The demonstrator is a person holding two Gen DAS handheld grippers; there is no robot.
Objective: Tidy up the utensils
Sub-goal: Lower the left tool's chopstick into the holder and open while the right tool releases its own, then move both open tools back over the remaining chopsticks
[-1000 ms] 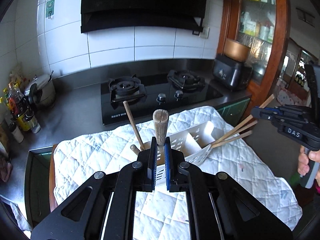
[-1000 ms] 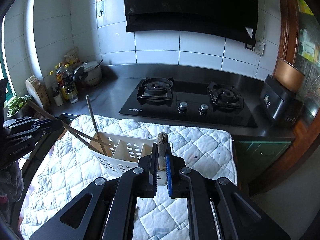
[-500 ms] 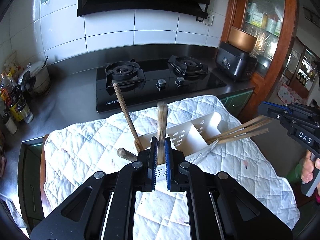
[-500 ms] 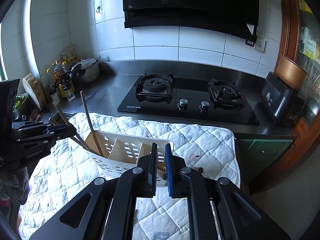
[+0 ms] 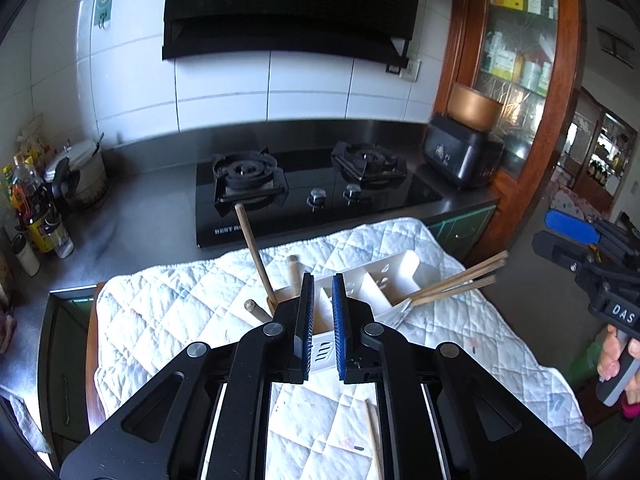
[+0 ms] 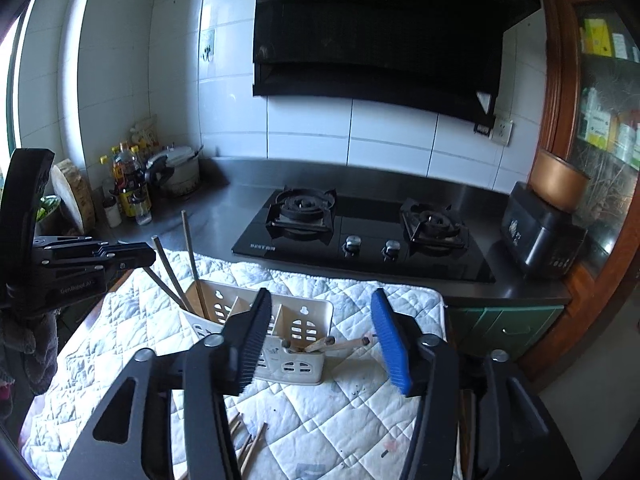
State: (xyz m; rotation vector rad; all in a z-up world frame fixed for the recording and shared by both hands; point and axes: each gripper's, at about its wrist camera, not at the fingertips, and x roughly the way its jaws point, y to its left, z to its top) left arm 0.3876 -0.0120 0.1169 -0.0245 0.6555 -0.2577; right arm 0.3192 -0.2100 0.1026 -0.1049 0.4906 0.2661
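A white slotted utensil caddy [image 5: 384, 280] lies on the quilted cloth [image 5: 168, 320]. Wooden handles [image 5: 256, 256] stick up from its left end, and chopsticks [image 5: 460, 280] jut out of its right end. My left gripper [image 5: 322, 280] hovers just in front of the caddy; its jaws are opening, a narrow gap shows and nothing is between them. In the right wrist view my right gripper [image 6: 320, 296] is above the caddy [image 6: 296, 320], its jaws opening wide with nothing between the pads. Short utensil handles [image 6: 320, 345] lie in the nearest compartment.
Loose chopsticks [image 6: 248, 444] lie on the cloth near me. Behind the cloth are a black gas hob [image 5: 312, 192], bottles [image 5: 36, 216] and a pot at the left, and a dark appliance [image 5: 460, 160] by the wooden cabinet at the right.
My left gripper let go of the thick wooden handle, which now stands in the caddy. My right gripper released its utensil, opened wide and drew back a little.
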